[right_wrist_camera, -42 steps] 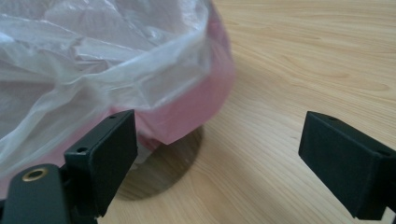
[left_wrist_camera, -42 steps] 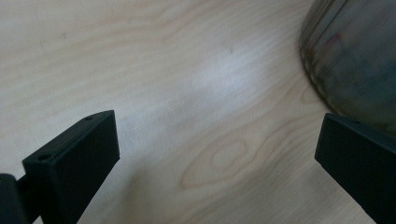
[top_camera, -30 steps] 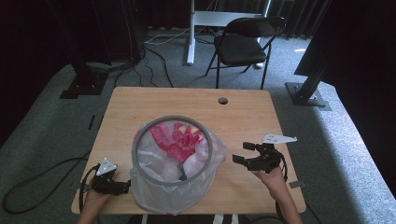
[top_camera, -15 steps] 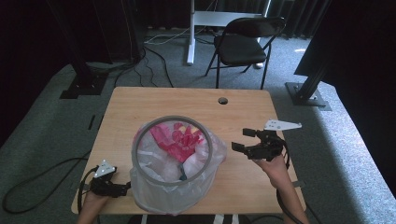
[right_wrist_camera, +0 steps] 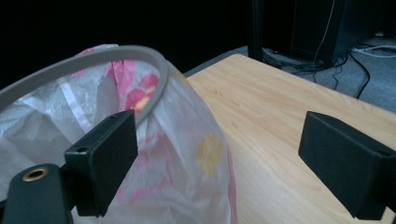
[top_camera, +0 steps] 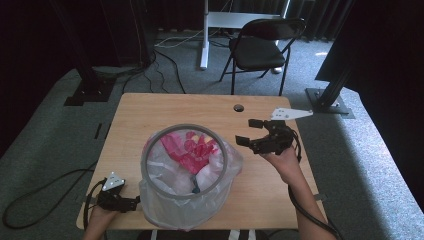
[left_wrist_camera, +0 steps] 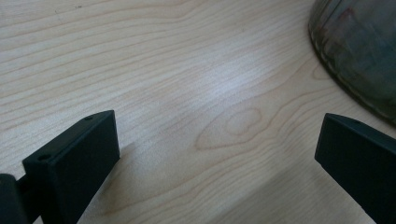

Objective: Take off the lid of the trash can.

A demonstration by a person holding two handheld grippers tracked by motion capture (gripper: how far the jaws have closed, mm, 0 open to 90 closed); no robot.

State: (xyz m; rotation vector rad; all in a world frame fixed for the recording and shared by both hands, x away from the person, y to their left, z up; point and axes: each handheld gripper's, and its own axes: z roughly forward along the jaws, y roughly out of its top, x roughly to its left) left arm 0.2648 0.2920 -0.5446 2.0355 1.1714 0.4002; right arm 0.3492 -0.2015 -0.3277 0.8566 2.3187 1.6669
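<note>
A bin with a grey ring rim [top_camera: 183,131] stands at the middle front of the wooden table [top_camera: 150,110], lined with a clear plastic bag [top_camera: 225,167] holding pink-red material [top_camera: 192,150]. My right gripper [top_camera: 251,131] is raised to the right of the bin, open, jaws pointing at the rim. In the right gripper view the grey rim [right_wrist_camera: 116,53] and bag [right_wrist_camera: 187,158] sit just beyond the open jaws. My left gripper [top_camera: 131,202] rests low at the front left corner, open, beside the bin's base [left_wrist_camera: 359,51].
A cable hole [top_camera: 238,107] sits in the table's far edge. Behind the table stand a black folding chair [top_camera: 262,47] and a white desk leg [top_camera: 204,35]. Black stand bases [top_camera: 332,97] flank the table; cables trail over the grey carpet.
My right gripper has risen and moved toward the far side, nearer the bin's rim. The left gripper has barely shifted at the front left corner.
</note>
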